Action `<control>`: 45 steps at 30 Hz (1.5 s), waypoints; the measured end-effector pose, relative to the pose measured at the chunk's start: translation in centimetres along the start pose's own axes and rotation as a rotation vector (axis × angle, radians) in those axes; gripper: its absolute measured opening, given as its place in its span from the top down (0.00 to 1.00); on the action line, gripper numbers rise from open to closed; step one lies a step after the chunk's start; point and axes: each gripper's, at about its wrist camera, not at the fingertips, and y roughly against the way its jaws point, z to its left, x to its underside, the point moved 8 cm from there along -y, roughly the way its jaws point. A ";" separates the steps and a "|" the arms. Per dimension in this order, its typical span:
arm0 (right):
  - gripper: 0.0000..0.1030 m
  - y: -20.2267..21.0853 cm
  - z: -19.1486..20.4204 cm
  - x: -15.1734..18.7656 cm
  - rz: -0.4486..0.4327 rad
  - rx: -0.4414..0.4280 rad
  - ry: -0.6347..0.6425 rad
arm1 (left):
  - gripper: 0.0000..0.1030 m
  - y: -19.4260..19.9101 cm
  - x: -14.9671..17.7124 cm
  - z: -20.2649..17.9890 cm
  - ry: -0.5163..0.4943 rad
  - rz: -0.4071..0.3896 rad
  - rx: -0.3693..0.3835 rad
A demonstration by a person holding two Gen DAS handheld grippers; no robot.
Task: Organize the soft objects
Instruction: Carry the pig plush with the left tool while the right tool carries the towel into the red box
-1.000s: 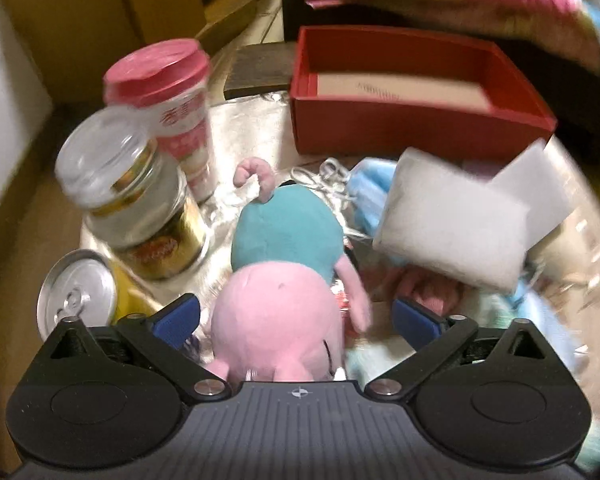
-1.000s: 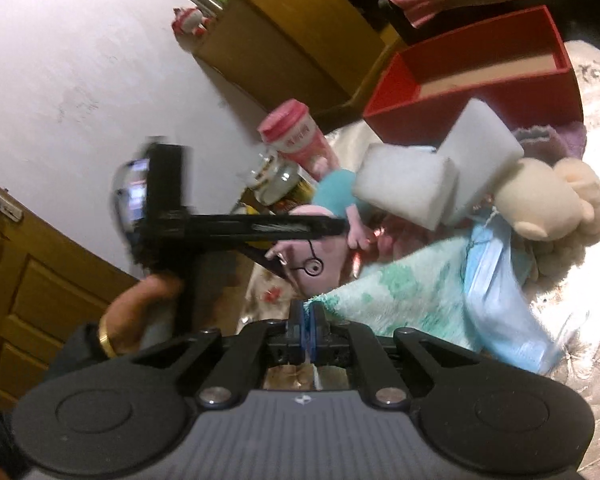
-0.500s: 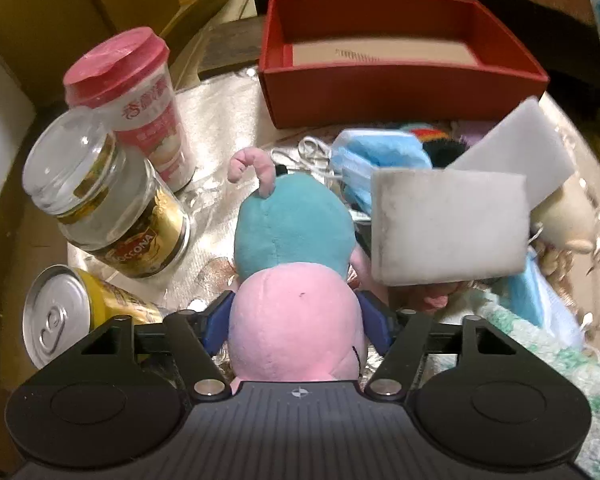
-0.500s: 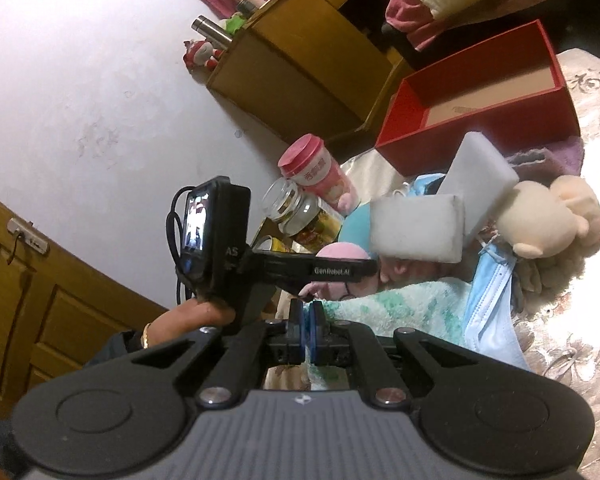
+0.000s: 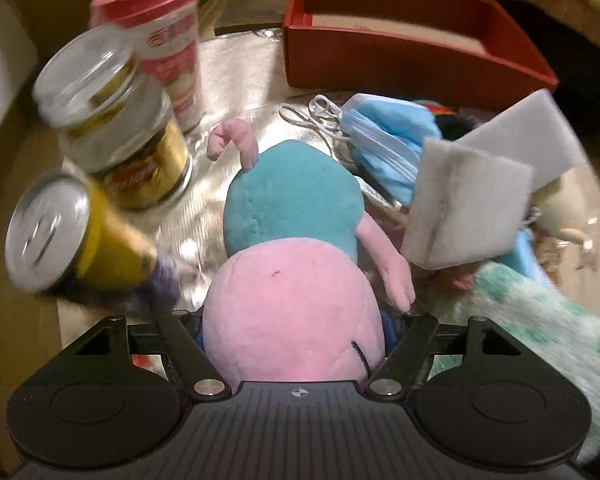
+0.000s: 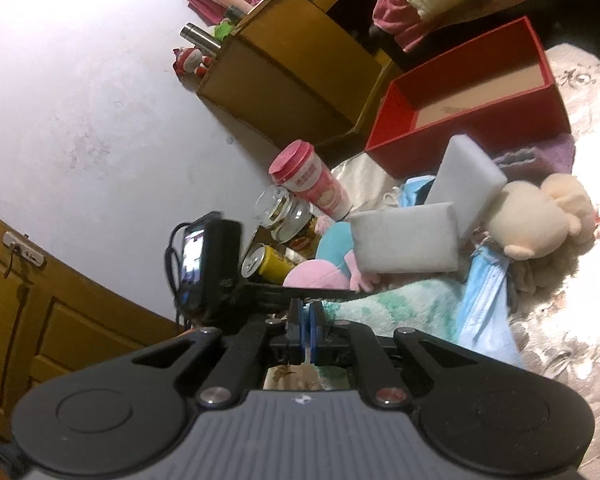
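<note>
My left gripper [image 5: 294,326] is shut on the pink head of a pig plush toy [image 5: 296,240] with a teal body; the toy also shows in the right wrist view [image 6: 328,258]. Two white sponges [image 5: 466,204] lean beside it, with blue face masks [image 5: 384,152], a green-white fluffy towel [image 5: 540,320] and a cream plush [image 6: 540,216]. An open red box [image 5: 404,60] stands at the back. My right gripper [image 6: 307,322] is shut and empty, off the towel's edge.
A glass jar [image 5: 116,120], a pink-lidded cup [image 5: 168,40] and a yellow can [image 5: 72,232] crowd the left of the table. A wooden cabinet [image 6: 292,68] stands behind. The left gripper's body with its camera screen [image 6: 204,264] shows in the right wrist view.
My left gripper closed on the pig plush's head and now moves with it; the view is blurred and shifted. The right gripper stayed shut and drew back slightly.
</note>
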 end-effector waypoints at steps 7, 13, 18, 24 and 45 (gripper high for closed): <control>1.00 -0.6 0.8 -0.2 0.009 -0.068 -0.087 | 0.32 5.1 1.5 0.0 0.046 -0.090 0.103; 1.00 0.2 2.6 -1.3 -0.047 -0.123 -0.107 | 0.32 8.6 1.4 0.1 0.070 -0.172 0.155; 1.00 1.5 4.3 -2.3 -0.104 -0.164 -0.103 | 0.32 11.9 0.9 0.4 0.074 -0.244 0.171; 1.00 3.0 5.3 -3.3 -0.162 -0.199 -0.112 | 0.32 14.7 0.7 0.5 0.072 -0.309 0.185; 1.00 5.9 8.4 -7.4 -0.314 -0.256 -0.076 | 0.33 19.1 -2.3 -2.0 0.068 -0.444 0.306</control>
